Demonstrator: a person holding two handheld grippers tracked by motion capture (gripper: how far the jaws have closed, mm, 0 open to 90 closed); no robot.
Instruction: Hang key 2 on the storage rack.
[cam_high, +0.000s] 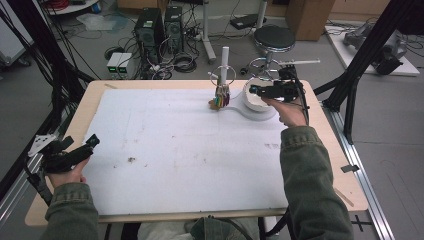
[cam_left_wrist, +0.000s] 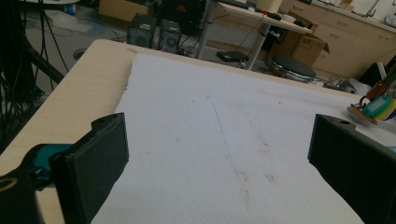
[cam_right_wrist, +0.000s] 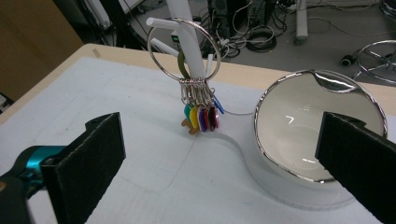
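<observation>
A large metal key ring (cam_right_wrist: 183, 49) hangs from a peg of a white stand (cam_right_wrist: 188, 29) at the far side of the table, with several coloured key tags (cam_right_wrist: 201, 116) dangling from it down to the mat. To their right sits a shiny round bowl (cam_right_wrist: 317, 121). In the high view my right gripper (cam_high: 255, 90) hovers over that bowl (cam_high: 254, 102), just right of the tags (cam_high: 221, 97). In its own view the right gripper (cam_right_wrist: 219, 158) is open wide with nothing between the jaws. My left gripper (cam_high: 92, 141) rests at the table's near left edge; in its own view the left gripper (cam_left_wrist: 217, 168) is open and empty.
A white foam mat (cam_high: 185, 150) covers most of the wooden table (cam_high: 90, 97). A clear base plate (cam_right_wrist: 210, 163) joins the stand and bowl. Beyond the far edge are computer towers (cam_high: 160, 27), a stool (cam_high: 274, 39) and floor cables.
</observation>
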